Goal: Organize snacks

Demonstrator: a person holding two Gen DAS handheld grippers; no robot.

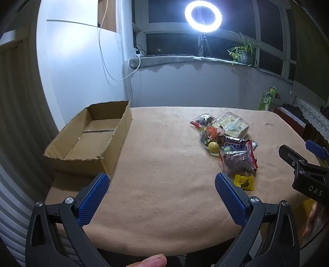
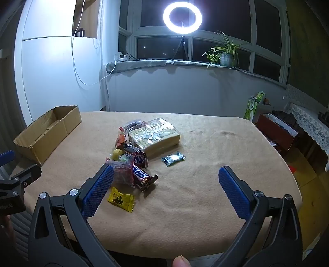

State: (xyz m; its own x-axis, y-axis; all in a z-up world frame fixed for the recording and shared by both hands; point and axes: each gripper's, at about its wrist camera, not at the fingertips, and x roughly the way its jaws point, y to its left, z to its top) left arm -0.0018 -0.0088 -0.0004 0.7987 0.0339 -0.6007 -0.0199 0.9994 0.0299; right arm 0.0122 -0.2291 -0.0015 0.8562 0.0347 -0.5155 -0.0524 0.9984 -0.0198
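A heap of snacks lies on the tan-covered table (image 1: 164, 195): a large tan wrapped block (image 2: 156, 137), Snickers bars (image 2: 139, 164), a clear bag of dark red pieces (image 2: 123, 172), a yellow ball (image 2: 117, 153), a yellow candy packet (image 2: 121, 199) and a small teal packet (image 2: 173, 158). An empty cardboard box (image 1: 90, 139) stands at the table's left side. My left gripper (image 1: 162, 184) is open above the near edge, between box and heap. My right gripper (image 2: 166, 178) is open, its left finger (image 2: 98, 191) just in front of the red bag and yellow packet.
A ring light (image 2: 182, 17) on a tripod and a potted plant (image 2: 226, 53) stand on the windowsill behind the table. Boxes and bags (image 2: 273, 127) crowd the floor at the right. A thumb (image 1: 152, 260) shows at the bottom edge.
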